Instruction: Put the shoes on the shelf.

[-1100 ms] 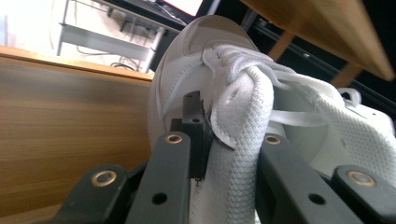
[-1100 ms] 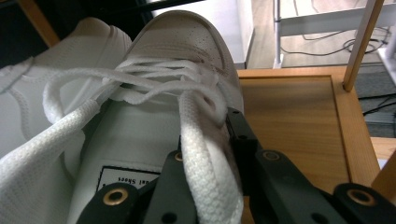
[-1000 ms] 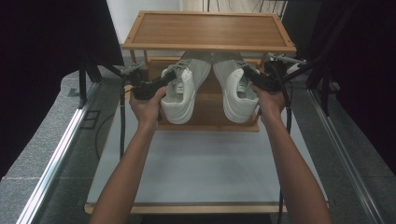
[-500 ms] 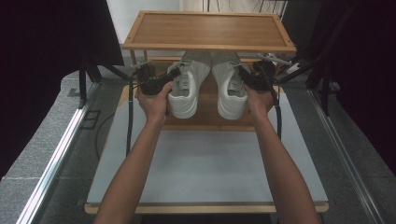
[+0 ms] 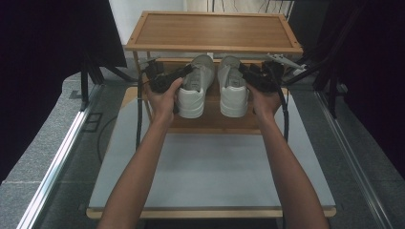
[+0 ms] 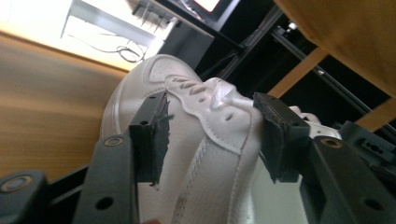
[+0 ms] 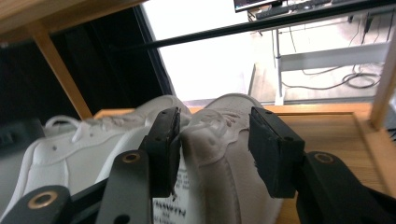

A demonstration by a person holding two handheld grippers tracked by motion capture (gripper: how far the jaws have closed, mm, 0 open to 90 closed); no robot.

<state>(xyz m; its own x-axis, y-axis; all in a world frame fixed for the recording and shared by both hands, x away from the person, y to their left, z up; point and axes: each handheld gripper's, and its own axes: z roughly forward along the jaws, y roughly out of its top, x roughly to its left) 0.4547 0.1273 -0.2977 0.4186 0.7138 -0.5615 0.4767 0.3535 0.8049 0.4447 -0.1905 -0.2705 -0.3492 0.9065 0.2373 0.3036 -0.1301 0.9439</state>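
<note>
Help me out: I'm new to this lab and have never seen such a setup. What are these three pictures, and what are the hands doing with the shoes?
A person works at a table, holding a two-jaw tool in each hand. The high view looks down from above: the left gripper and right gripper reach under the top board of a wooden shoe rack. On its lower shelf stand two white sneakers side by side, the left sneaker and the right sneaker.

The other two pictures come from cameras riding on the grippers, looking along their black jaws. Both grippers' jaws have just been opening. Each pair now straddles the collar of its sneaker with a gap at the pads, so the shoes seem to have been let go.
</note>
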